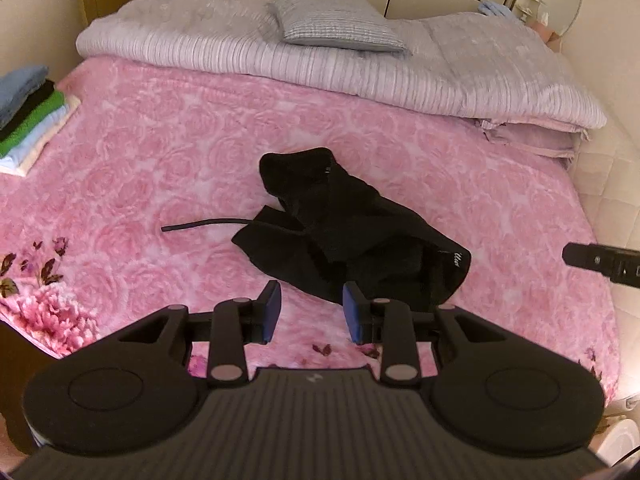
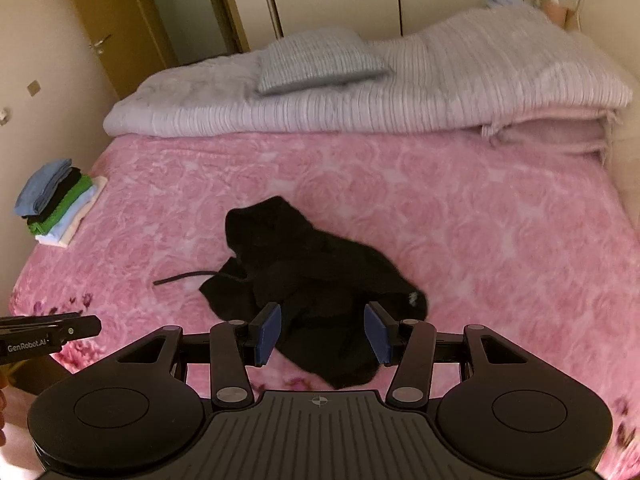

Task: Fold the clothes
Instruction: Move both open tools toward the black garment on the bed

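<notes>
A crumpled black garment [image 1: 352,232] with a loose drawstring [image 1: 204,225] lies in a heap in the middle of the pink rose-patterned bed [image 1: 160,152]. It also shows in the right wrist view [image 2: 316,284]. My left gripper [image 1: 312,312] is open and empty, hovering just in front of the garment's near edge. My right gripper [image 2: 324,332] is open and empty, above the garment's near end. The right gripper's body shows at the right edge of the left wrist view [image 1: 600,262].
A stack of folded clothes [image 1: 30,116] sits at the bed's left edge, also in the right wrist view [image 2: 60,200]. A folded lilac quilt [image 1: 320,68] with a grey pillow [image 1: 336,24] lies across the far end. Walls and wardrobe doors lie beyond.
</notes>
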Demonstrator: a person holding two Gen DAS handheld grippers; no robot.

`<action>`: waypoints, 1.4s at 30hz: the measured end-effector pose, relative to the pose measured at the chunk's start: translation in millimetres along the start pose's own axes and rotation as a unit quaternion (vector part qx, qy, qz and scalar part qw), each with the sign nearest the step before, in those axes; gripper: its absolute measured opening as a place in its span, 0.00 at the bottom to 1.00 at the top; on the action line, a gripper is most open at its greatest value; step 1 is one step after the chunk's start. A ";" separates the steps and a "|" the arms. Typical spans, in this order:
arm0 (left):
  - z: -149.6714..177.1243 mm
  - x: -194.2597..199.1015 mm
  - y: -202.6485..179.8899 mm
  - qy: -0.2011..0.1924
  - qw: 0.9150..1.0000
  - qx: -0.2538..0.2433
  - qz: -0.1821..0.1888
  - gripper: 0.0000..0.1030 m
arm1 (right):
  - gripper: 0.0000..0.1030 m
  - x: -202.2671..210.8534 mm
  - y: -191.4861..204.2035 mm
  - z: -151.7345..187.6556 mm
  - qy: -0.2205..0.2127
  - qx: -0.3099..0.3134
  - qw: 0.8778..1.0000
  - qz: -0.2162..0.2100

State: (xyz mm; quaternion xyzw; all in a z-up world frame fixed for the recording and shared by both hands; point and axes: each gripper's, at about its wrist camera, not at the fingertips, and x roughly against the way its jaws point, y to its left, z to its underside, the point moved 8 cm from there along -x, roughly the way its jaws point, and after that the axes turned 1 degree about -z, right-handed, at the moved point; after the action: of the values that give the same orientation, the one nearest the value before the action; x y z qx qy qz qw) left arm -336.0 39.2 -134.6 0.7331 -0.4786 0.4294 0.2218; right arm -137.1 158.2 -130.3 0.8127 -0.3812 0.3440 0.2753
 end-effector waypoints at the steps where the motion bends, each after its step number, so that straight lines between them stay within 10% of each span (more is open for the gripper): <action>1: 4.7 0.0 -7.8 0.001 1.000 -0.003 -0.004 0.27 | 0.49 4.1 -10.3 3.8 -0.008 0.003 1.000 0.004; 21: 62.9 1.6 -48.8 0.027 0.997 -0.010 -0.065 0.29 | 0.49 -71.8 -85.2 124.4 0.074 0.126 0.988 0.045; 42: 7.7 -72.2 50.3 0.064 0.997 -0.037 -0.027 0.29 | 0.49 -93.8 -5.0 50.4 0.044 0.079 0.992 0.085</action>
State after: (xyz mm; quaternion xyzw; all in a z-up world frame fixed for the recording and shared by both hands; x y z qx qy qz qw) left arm -390.2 48.2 -203.8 0.7078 -0.4591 0.4516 0.2904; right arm -159.7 165.6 -234.3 0.7806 -0.4078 0.4310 0.1968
